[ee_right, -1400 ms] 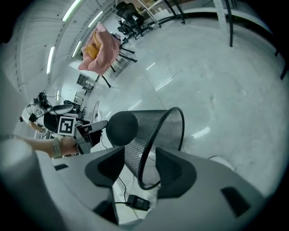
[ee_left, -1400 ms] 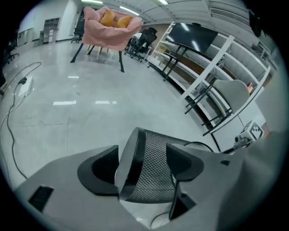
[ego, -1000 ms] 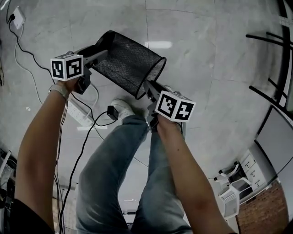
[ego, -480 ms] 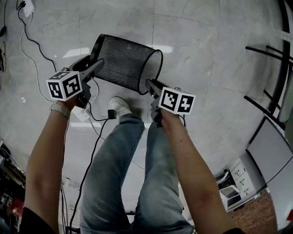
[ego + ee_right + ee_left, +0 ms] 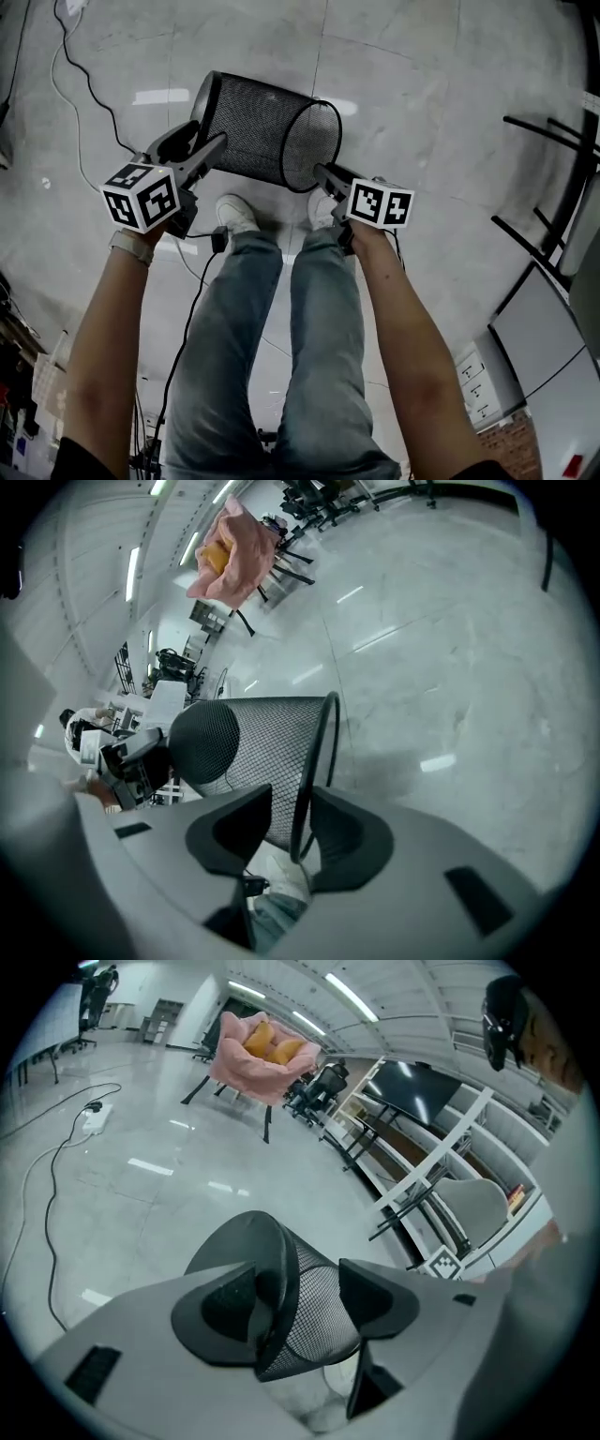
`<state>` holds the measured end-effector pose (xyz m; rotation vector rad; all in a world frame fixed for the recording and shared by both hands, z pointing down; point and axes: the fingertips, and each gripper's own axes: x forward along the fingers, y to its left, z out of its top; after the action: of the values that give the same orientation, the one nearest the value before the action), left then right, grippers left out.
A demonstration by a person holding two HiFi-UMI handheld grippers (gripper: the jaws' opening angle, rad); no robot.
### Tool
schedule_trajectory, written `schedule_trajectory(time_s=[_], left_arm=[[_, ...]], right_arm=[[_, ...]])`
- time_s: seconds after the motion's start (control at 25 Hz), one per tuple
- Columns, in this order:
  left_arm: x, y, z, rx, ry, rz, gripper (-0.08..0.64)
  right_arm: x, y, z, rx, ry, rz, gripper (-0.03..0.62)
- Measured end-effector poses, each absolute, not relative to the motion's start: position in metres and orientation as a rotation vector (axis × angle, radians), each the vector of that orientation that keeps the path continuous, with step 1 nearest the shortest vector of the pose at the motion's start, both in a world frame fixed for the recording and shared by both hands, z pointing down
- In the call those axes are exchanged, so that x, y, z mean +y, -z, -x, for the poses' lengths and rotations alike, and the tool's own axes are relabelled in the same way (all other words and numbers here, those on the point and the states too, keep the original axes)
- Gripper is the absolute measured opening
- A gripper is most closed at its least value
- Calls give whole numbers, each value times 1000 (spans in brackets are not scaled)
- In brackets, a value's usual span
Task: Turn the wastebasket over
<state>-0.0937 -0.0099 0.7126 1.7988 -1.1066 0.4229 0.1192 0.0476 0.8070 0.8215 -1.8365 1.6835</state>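
Got the basket (image 5: 258, 131) lying on its side at top centre of the head view, just above the shoes (image 5: 234, 211) and, by the look of it, clear of the floor (image 5: 422, 112). Mouth towards the right of frame, base (image 5: 239, 1241) towards the left.

Left hand-held gripper (image 5: 300, 1297): spread wide across the base edge, one pad on the bottom face, the other against the mesh wall. Just been closing in a bit, and looks to be bearing on it.

Right hand-held gripper (image 5: 292, 832): straddling the rim (image 5: 314, 752) wire, just been easing apart. Not pinching, with a visible gap on one side and the wire leaning on the other pad at most.

Roughly halfway round, at a guess. Tips for finishing the flip:

- Treat the left as the real grip and keep it firm. Slippery stuff, mesh.
- Use the right only as a loose pivot, or clamp again before putting any load on it.
- Roll both wrists together to bring it round evenly, not one end ahead of the other.
- Mind the feet and the cable (image 5: 192, 281) underneath.
- Set down flat rather than dropping.
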Motion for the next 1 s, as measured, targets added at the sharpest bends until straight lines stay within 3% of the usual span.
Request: schedule_trajectory(time_s=[0.16,0.56,0.6,0.64,0.68,1.0], left_arm=[[-3,-690,52,-1035,-433,-1835,222],[-10,-669,-49,-882,-333,-1935,173],[-11,-668,-63,-843,-329,-1952,172],[-11,-668,-75,-809,-326,-1966,172],[-10,-668,-86,-783,-321,-1976,172],[-11,-701,-122,-750,-334,-1929,170]], right_arm=[[42,-820,-157,-1801,-1665,-842,132],[20,-867,-225,-1870,-1780,-816,130],[19,-876,-234,-1866,-1772,-827,121],[18,-885,-242,-1857,-1760,-843,56],[18,-892,-248,-1850,-1757,-858,43],[10,-911,-264,-1827,-1775,-979,32]])
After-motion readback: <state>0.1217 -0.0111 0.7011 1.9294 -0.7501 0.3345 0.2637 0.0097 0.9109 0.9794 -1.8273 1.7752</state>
